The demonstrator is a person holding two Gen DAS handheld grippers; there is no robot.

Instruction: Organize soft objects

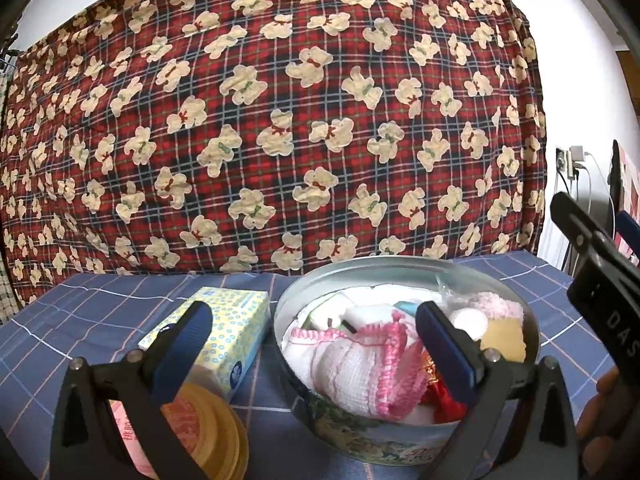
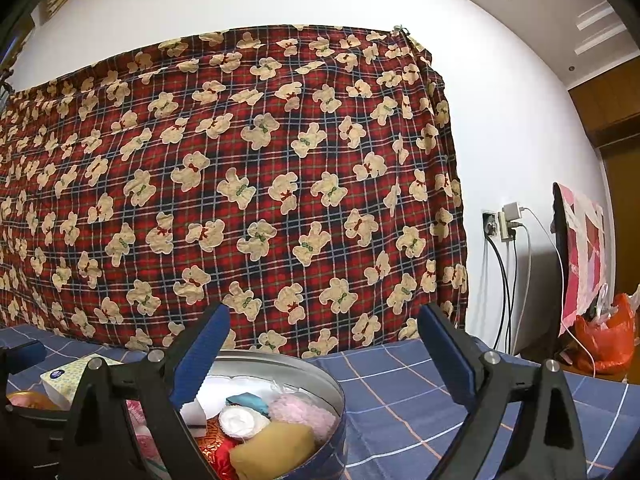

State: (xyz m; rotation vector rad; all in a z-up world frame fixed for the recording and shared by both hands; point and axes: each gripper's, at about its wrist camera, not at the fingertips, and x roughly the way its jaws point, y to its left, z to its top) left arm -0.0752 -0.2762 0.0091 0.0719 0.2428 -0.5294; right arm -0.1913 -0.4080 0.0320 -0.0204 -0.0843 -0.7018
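Note:
A round metal tin (image 1: 404,266) stands on the blue checked cloth, full of soft things: a pink and white knitted cloth (image 1: 360,368), a fluffy pink piece (image 1: 500,304), a yellow sponge (image 1: 504,340), a white round pad (image 1: 468,320) and red fabric (image 1: 442,398). My left gripper (image 1: 312,340) is open and empty, its fingers astride the tin's near left side. The tin also shows in the right wrist view (image 2: 280,364). My right gripper (image 2: 320,350) is open and empty above the tin's right rim.
A tissue box (image 1: 228,332) lies left of the tin, with a yellow lidded jar (image 1: 212,432) and a pink packet (image 1: 128,432) in front of it. A bear-print plaid blanket (image 1: 280,120) hangs behind. A wall socket with cables (image 2: 504,224) and an orange bag (image 2: 604,340) are at right.

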